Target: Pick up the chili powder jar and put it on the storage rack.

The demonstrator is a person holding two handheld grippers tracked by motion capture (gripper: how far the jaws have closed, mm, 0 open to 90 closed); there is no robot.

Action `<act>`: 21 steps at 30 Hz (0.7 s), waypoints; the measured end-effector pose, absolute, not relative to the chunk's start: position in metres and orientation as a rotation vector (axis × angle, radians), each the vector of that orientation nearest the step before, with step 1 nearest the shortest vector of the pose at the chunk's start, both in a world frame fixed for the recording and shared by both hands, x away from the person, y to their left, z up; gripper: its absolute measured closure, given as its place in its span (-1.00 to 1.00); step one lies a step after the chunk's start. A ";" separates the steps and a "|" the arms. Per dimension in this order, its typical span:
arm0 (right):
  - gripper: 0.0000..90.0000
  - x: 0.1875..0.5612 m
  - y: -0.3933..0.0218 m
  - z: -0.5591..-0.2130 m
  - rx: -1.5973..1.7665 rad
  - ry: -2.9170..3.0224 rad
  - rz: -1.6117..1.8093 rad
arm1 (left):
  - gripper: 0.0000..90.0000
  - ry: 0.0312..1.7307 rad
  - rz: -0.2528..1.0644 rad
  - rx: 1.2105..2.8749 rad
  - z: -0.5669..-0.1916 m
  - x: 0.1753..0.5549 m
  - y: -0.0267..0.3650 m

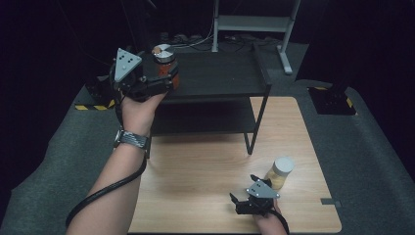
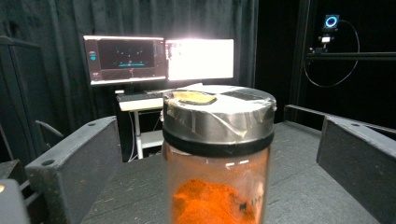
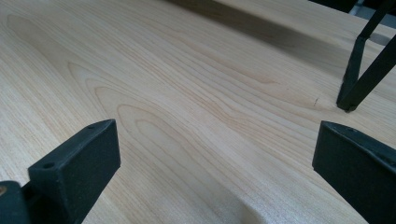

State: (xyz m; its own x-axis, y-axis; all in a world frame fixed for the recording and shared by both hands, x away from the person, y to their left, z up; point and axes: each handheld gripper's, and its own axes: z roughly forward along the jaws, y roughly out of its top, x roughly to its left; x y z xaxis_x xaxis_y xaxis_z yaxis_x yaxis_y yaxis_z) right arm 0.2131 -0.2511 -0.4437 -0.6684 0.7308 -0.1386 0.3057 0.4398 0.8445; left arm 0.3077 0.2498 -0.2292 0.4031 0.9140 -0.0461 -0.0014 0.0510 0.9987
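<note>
Left gripper view: jar [image 2: 218, 154] bottom cut off.

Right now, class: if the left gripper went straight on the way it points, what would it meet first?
The spice jar with orange powder, standing on the black shelf. It sits between the left gripper's open jaws, apart from both, so it would likely reach the gripper's body first.

your left tongs [image 1: 169, 78] are up at the shelf rack's [image 1: 220, 73] top shelf, near its left end, with the spice jar [image 1: 164, 56] standing on the shelf between the jaws, both clear of it. rack sits on the table's [image 1: 195, 171] far half. your right tongs [image 1: 244, 196] are near the front edge, second jar [image 1: 280, 172] just right of them on the table.
</note>
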 end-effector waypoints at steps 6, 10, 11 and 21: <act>-0.99 0.213 -0.251 -0.444 0.869 2.204 1.143 | -0.99 0.903 0.864 1.340 -0.229 0.299 0.256; -0.99 0.213 -0.250 -0.444 0.865 2.205 1.140 | -0.99 0.900 0.858 1.344 -0.229 0.292 0.259; -0.99 0.213 -0.250 -0.443 0.865 2.205 1.140 | -0.99 0.901 0.858 1.356 -0.228 0.289 0.260; -0.99 0.213 -0.250 -0.443 0.865 2.207 1.137 | -0.99 0.888 0.850 1.371 -0.236 0.271 0.267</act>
State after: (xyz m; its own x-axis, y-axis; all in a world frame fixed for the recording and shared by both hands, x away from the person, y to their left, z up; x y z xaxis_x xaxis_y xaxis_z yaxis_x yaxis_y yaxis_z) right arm 0.2129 -0.2499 -0.4433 -0.6689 0.7290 -0.1455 0.3047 0.4474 0.8408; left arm 0.2710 0.2665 -0.2355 0.4352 0.8999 -0.0289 0.0103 0.0271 0.9996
